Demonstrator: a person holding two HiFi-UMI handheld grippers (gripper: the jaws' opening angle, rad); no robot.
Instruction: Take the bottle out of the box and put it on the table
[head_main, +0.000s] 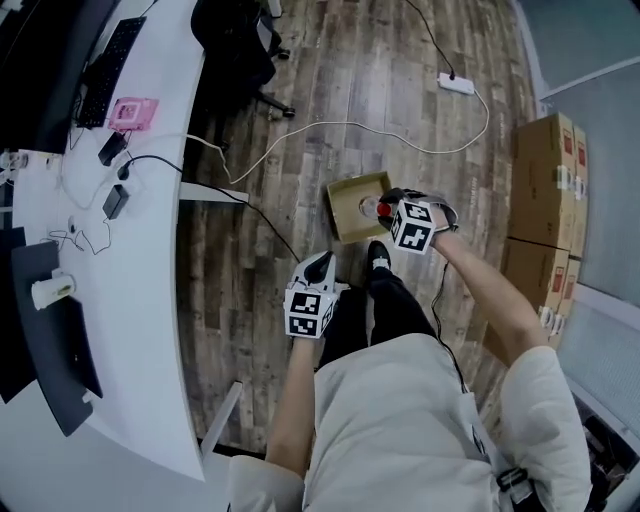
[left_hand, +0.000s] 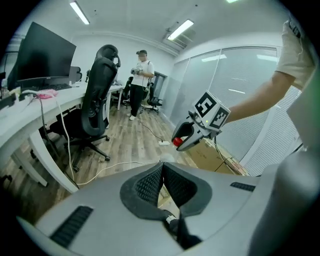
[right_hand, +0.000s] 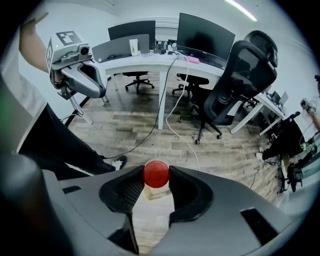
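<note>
My right gripper (head_main: 392, 208) has its fingers (right_hand: 125, 192) partly closed on the bottle (right_hand: 156, 173), pinching it just under the red cap, with the pale body hanging free below. From the head view it sits above the open box (head_main: 345, 228) on the floor, and I judge it clear of the rim. The left gripper (left_hand: 161, 170) is empty, its fingers (left_hand: 147, 185) pressed together at the tips. What worries me is the hold: it is high and narrow, so a quick swing toward the white tabletop (head_main: 150, 300), well off to my left, could set the body rocking and work it loose. The left gripper also lies across that path and could be clipped. The tabletop edge carries cables and small devices, so a careless set-down might land the bottle tilted.
</note>
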